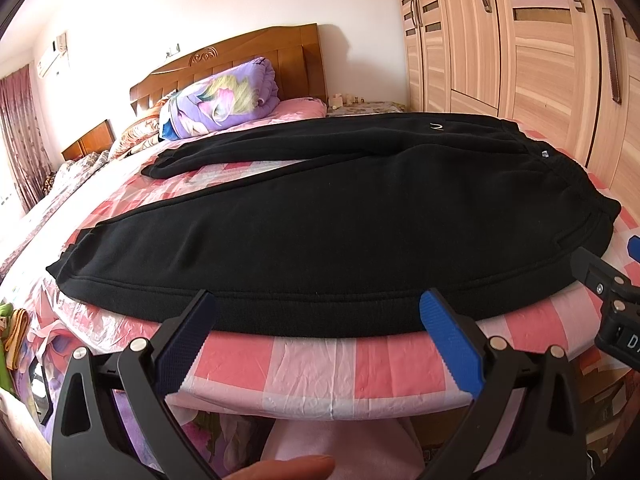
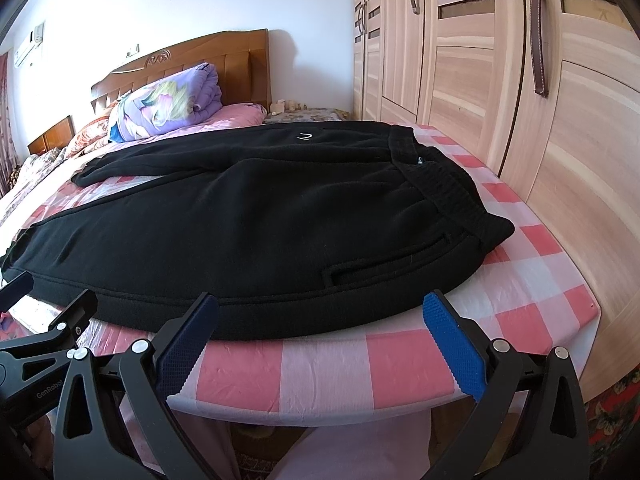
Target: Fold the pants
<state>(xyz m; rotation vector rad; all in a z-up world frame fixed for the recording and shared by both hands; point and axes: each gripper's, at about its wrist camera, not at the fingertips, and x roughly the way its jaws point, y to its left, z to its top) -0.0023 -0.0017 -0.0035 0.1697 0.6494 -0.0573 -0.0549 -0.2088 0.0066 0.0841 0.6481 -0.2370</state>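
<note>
Spanning the far side of the room, a wooden wardrobe (image 2: 500, 80) stands beside the bed (image 1: 100, 184), where a folded purple quilt (image 1: 224, 96) rests against the headboard (image 1: 240, 56). Nearer me, the counter (image 2: 532, 280), covered in pink-and-white checks, carries the black pants (image 1: 320, 224) laid flat, waistband to my right, legs running left and slightly parted. My left hand-held gripper (image 1: 316, 320) sits wide open at the near hem, holding nothing, its blue pads (image 1: 448, 344) at the fabric's edge. My right hand-held gripper (image 2: 320, 320) is likewise spread wide and empty, near the hip pocket (image 2: 384, 260).
</note>
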